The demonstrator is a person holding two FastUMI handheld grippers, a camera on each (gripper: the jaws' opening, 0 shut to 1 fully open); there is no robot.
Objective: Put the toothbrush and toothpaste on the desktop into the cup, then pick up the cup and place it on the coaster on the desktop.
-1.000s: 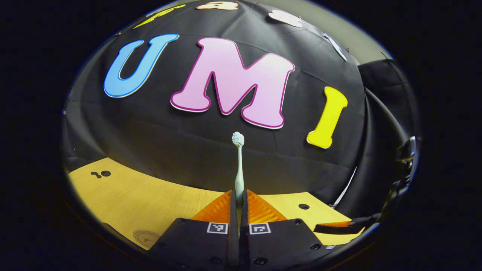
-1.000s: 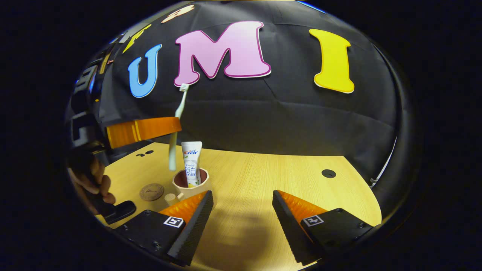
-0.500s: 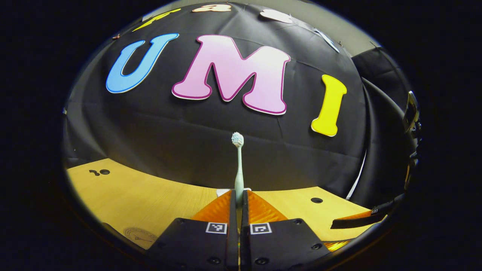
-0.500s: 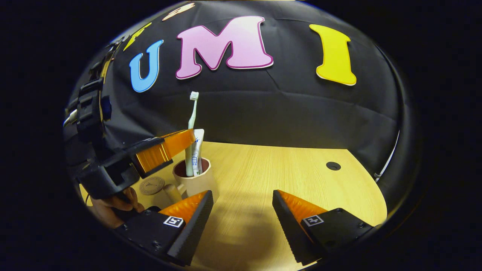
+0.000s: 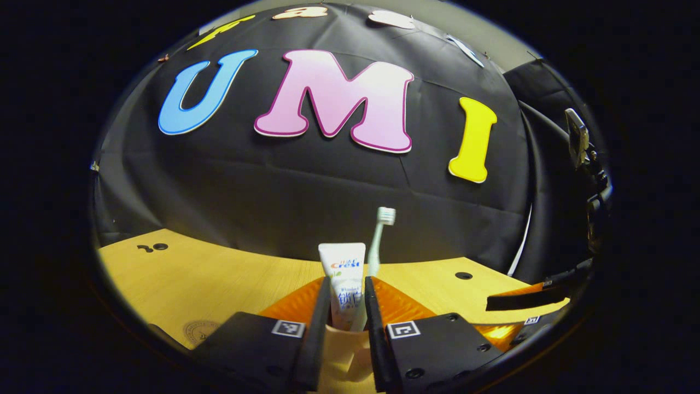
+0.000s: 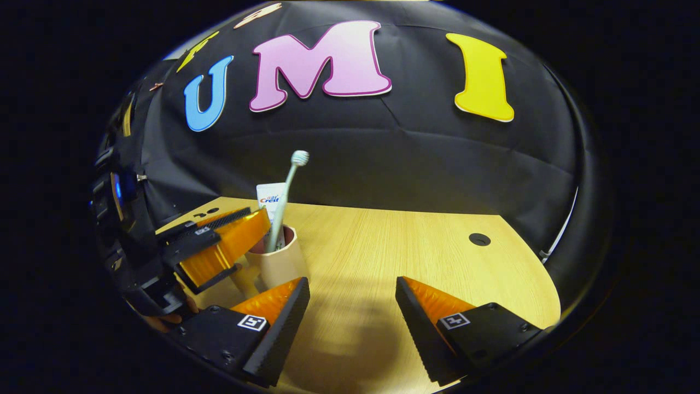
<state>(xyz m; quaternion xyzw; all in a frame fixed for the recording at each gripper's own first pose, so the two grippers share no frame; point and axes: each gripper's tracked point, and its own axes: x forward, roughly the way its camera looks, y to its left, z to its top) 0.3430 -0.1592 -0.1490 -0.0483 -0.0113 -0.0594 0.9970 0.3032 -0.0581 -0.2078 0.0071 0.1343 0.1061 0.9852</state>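
brush (image 5: 378, 241) and paste (image 5: 344, 276) stand in the cup (image 6: 276, 262), toward the bench's (image 6: 383, 262) left edge. left gripper (image 5: 344, 323) straddles it, parted; right gripper (image 6: 353, 298) gapes empty. next: clamp, lift, carry to the coaster (image 5: 198, 331).

Toothbrush (image 6: 284, 200) and toothpaste (image 6: 269, 198) stand in cup (image 6: 279, 264), seemingly leaning

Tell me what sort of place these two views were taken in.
Most likely a staged recording booth, not a real bathroom. A black cloth wall backs a bare wooden desktop with round holes in it, and the only household items are a cup holding a toothbrush and toothpaste.
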